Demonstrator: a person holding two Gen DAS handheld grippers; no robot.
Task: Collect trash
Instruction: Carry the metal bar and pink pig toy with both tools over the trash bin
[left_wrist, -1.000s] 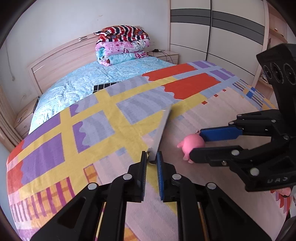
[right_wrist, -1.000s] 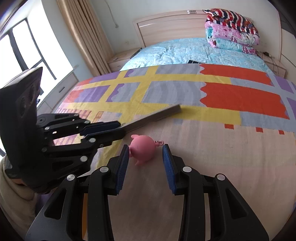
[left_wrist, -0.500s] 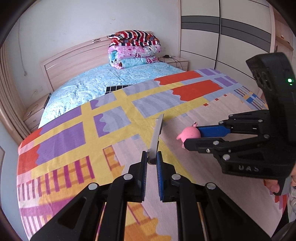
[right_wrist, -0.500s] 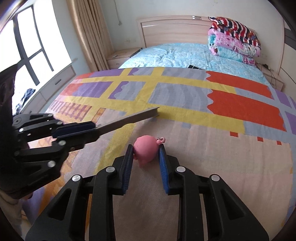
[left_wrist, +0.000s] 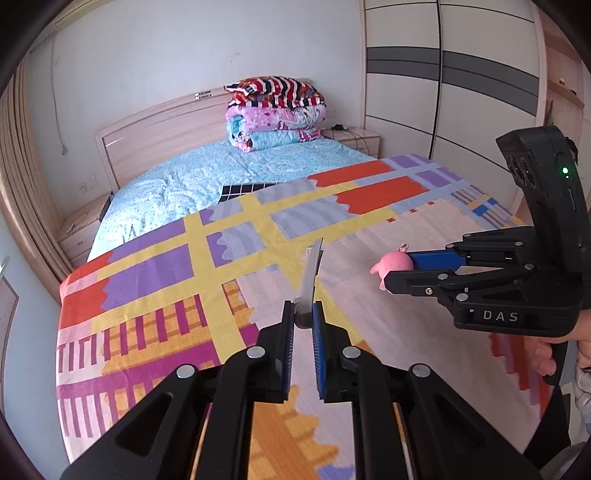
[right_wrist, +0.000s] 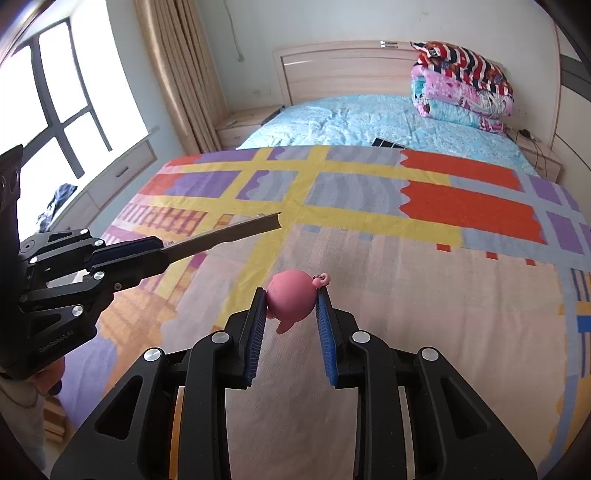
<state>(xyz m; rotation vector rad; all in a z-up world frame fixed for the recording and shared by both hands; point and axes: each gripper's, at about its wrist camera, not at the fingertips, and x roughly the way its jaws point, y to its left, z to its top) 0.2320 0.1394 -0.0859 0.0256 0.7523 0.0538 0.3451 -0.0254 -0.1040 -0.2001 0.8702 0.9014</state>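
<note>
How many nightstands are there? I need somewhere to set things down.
2: one nightstand left of the headboard by the curtain, another on the wardrobe side.

Bedroom with pale plaster walls (left_wrist: 147, 74). Light wooden headboard (right_wrist: 343, 70) backs a bed (left_wrist: 207, 173) under a multicoloured patchwork blanket (right_wrist: 369, 206). Folded quilts (left_wrist: 275, 110) stacked at the head. Daylit window (right_wrist: 55, 118), beige curtain (right_wrist: 177, 74), white-and-grey wardrobe (left_wrist: 461, 92), wooden nightstands (left_wrist: 354, 138).

The left tool (left_wrist: 303, 321) at lower centre of its view clamps a flat strip (left_wrist: 310, 273) pointing up-frame over the bed (left_wrist: 177, 280). At right, the right tool (left_wrist: 397, 275) grips a toy pig (left_wrist: 391, 264). Folded quilts (left_wrist: 277, 110) lie stacked at the headboard (left_wrist: 155, 129), upper centre.
</note>
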